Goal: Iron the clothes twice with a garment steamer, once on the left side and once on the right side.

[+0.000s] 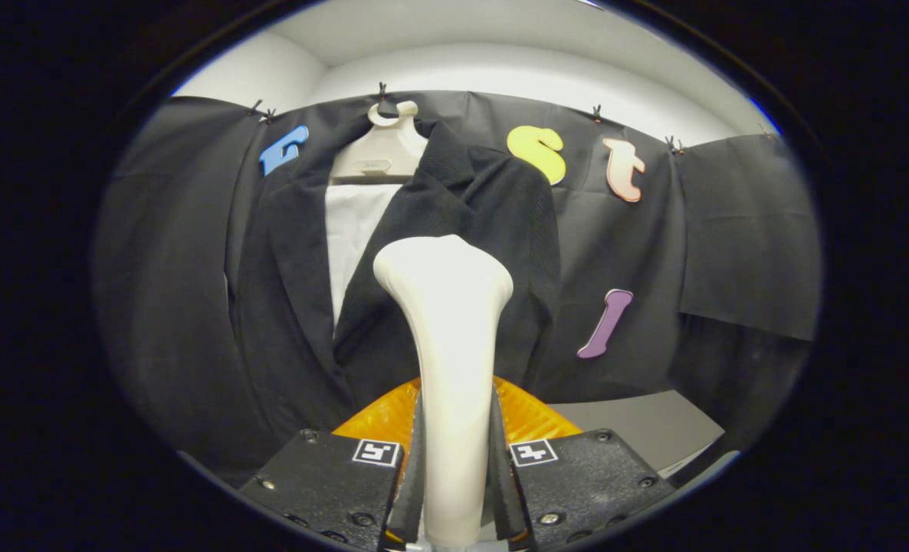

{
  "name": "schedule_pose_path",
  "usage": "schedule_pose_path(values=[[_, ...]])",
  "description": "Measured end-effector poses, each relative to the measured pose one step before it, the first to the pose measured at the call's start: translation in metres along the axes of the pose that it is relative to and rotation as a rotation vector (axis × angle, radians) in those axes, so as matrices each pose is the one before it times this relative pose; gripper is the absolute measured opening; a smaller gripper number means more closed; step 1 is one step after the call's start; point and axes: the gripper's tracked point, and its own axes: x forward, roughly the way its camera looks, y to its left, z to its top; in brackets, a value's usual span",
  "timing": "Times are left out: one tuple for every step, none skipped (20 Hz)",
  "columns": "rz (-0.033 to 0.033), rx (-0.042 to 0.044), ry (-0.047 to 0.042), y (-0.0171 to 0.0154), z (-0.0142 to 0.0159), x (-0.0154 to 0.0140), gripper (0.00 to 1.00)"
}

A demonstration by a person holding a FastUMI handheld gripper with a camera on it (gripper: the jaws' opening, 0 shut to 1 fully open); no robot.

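A white garment steamer stands upright between my fingers, its flared head rising in front of me. My gripper is shut on its handle, both fingers pressing its sides. An orange translucent part of the steamer shows behind the handle, just beyond the fingers. Ahead hangs a black jacket on a pale hanger, with a white lining or shirt showing at its open front. The steamer's head faces the jacket's right front panel; whether it touches the cloth I cannot tell.
Black cloth covers the booth wall behind and beside the jacket. A grey tabletop lies low to the right of the fingers. White wall and ceiling show above the cloth.
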Motion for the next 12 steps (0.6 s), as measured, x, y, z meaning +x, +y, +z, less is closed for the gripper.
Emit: schedule_pose_path(values=[[-0.00056, -0.00044, 0.00752, -0.00213, -0.00697, -0.00146, 0.39], [-0.00091, -0.00208, 0.00769, -0.00138, -0.00685, -0.00115, 0.39], [0.00189, 0.00607, 0.00337, -0.00059, -0.00631, -0.00035, 0.39], [-0.00049, -0.00178, 0.00917, -0.00060, -0.00767, -0.00067, 0.39], [-0.00135, -0.00185, 0.00984, -0.00058, -0.00850, 0.00034, 0.39], [0.00185, -0.00350, 0.01337, -0.00029, -0.00912, 0.00034, 0.39], [0.00261, 0.00028, 0.01211, 0.00035, -0.00954, 0.00051, 0.39], [0.00154, -0.00136, 0.01387, -0.00053, -0.00897, 0.00023, 0.39], [-0.00228, -0.00412, 0.01444, -0.00004, -0.01052, 0.00073, 0.39], [-0.00282, -0.00162, 0.01448, -0.00030, -0.00923, 0.00117, 0.39], [-0.00017, -0.00010, 0.01355, -0.00107, -0.00991, 0.00253, 0.39], [0.00076, -0.00097, 0.01424, 0.00052, -0.00955, 0.00065, 0.39]])
